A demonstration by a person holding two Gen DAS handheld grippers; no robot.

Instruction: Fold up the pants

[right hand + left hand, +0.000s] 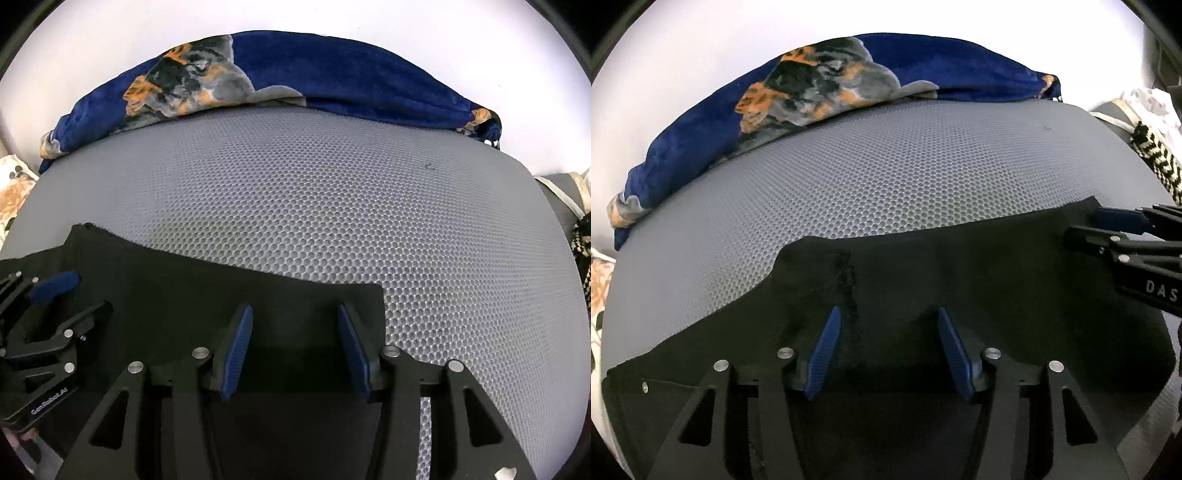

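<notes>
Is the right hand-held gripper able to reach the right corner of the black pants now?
Probably yes: the right hand-held gripper stands open over the black pants, beside that corner, and nothing lies between.

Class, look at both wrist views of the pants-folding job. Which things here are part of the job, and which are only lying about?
Part of the job:
- black pants
- left gripper, open
- right gripper, open
- grey mesh mat under the pants

Lying about:
- blue blanket at the mat's far edge
- black-and-white patterned cloth
</notes>
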